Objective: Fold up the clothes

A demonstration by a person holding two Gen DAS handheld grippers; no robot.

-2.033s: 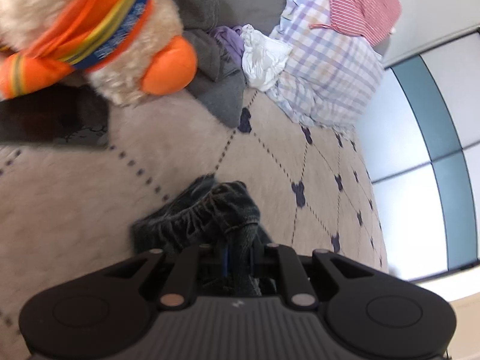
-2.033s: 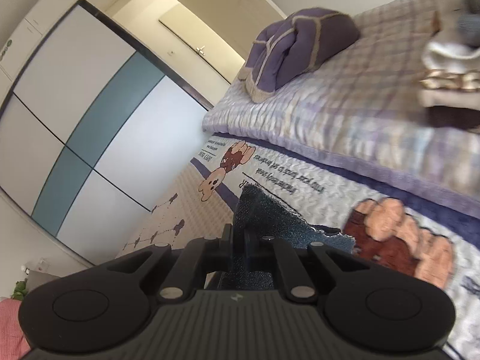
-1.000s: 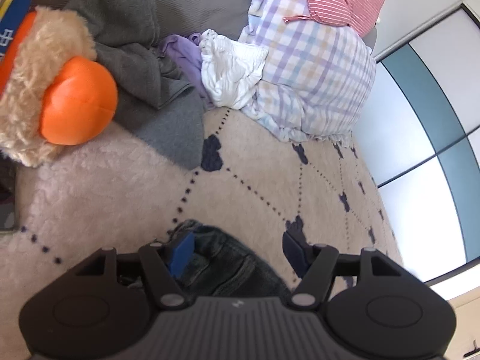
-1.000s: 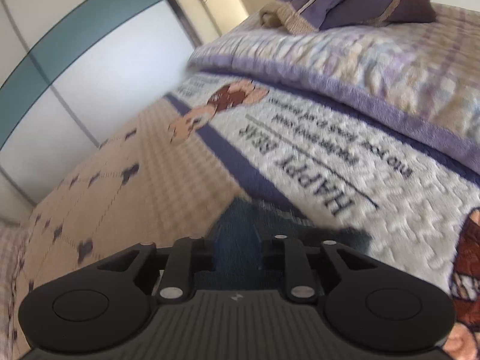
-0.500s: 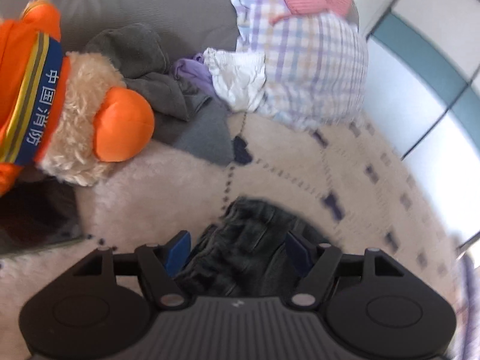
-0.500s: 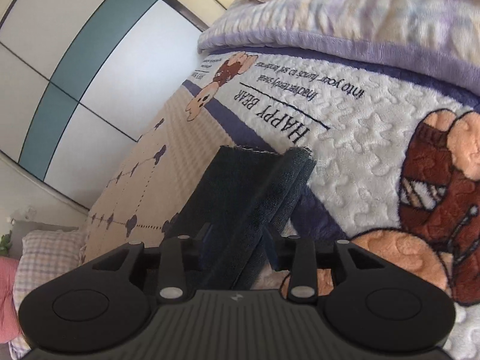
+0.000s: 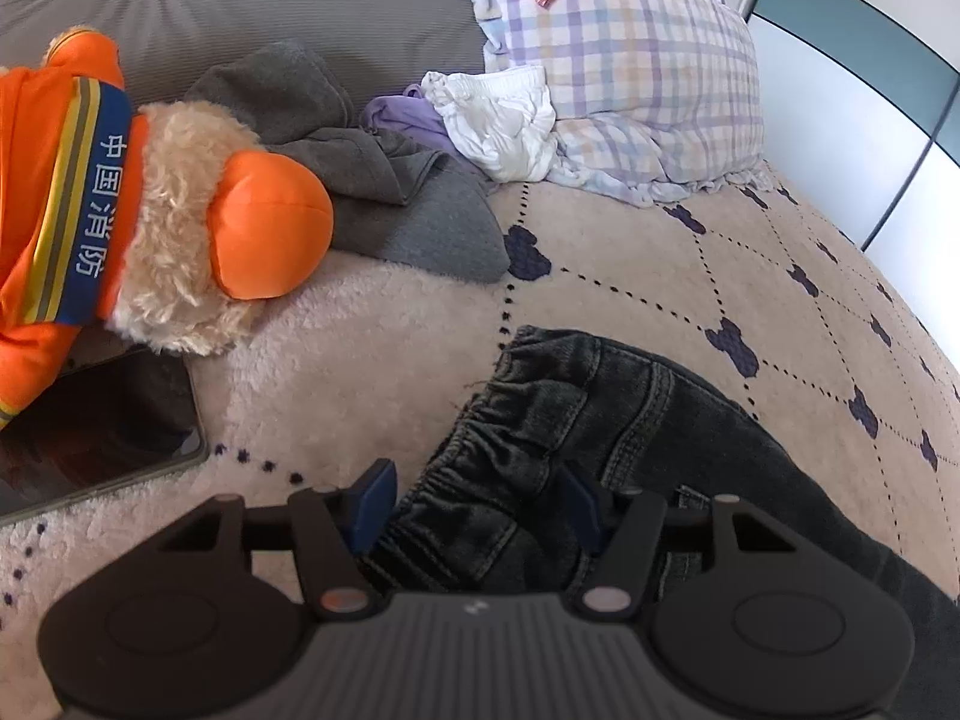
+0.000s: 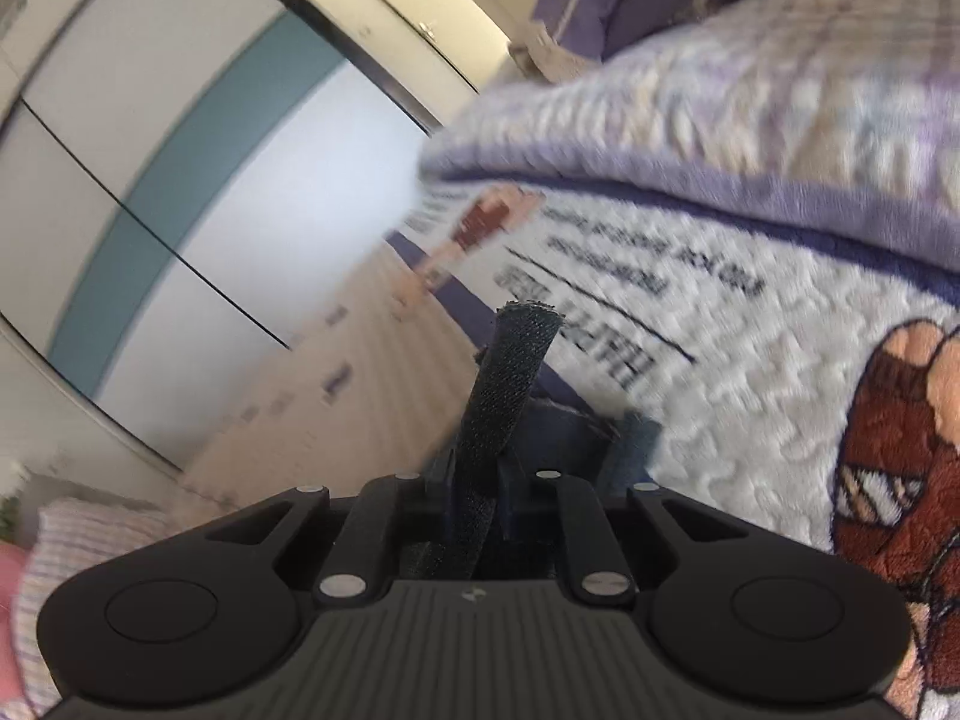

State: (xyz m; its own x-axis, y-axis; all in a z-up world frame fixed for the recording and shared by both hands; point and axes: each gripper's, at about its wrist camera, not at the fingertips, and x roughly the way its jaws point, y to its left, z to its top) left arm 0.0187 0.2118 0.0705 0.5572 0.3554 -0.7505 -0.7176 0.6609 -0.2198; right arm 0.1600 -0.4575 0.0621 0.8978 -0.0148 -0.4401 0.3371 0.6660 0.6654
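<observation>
Dark denim pants (image 7: 630, 396) lie on the beige dotted blanket (image 7: 660, 252), elastic waistband toward the left wrist camera. My left gripper (image 7: 478, 501) straddles the gathered waistband. Its jaws are closing with the band between the blue pads (image 7: 375, 495), which do not visibly press on it. In the right wrist view, the pants' leg end (image 8: 516, 360) sticks up as a narrow denim strip. My right gripper (image 8: 477, 474) is closing on that strip and pinches it, above a white bear-print blanket (image 8: 750, 396).
A plush bear in orange (image 7: 180, 222) and a dark phone (image 7: 102, 420) lie left of the pants. Behind are a grey garment (image 7: 384, 192), purple and white clothes (image 7: 498, 120) and a plaid pillow (image 7: 648, 78). Wardrobe doors (image 8: 180, 180) and a quilt (image 8: 780, 90) lie beyond.
My left gripper let go of the waistband, spread, rolled, and now narrows around it again. My right gripper opened over the leg ends, then closed on them as its view swung.
</observation>
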